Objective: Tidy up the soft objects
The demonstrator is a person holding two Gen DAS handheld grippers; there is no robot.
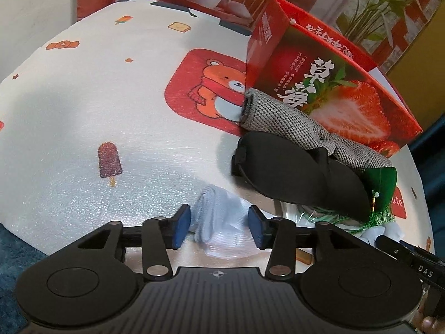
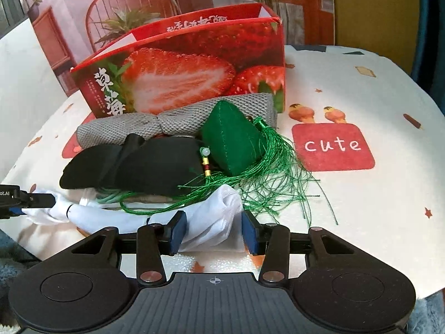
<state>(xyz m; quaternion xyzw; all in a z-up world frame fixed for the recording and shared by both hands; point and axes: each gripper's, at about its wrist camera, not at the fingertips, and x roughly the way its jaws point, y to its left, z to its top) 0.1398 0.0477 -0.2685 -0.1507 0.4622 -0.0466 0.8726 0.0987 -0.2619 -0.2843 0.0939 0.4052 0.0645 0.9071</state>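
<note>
White soft cotton sock (image 2: 214, 222) lies on counter (image 1: 83, 111) in front of red strawberry-print cardboard box (image 2: 194, 64), just beside black fabric eye mask (image 2: 133, 167).

Left gripper (image 1: 219, 226) and right gripper (image 2: 212, 232) straddle opposite ends, fingers apart, cloth between pads, not clamped.

Light, limp, stretchy; likely sags. Pinch bunched thick folds.

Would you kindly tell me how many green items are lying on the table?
1: the green tasselled pouch lies right of the black eye mask, in front of the grey cloth. Others may be hidden beneath the pile.
</note>
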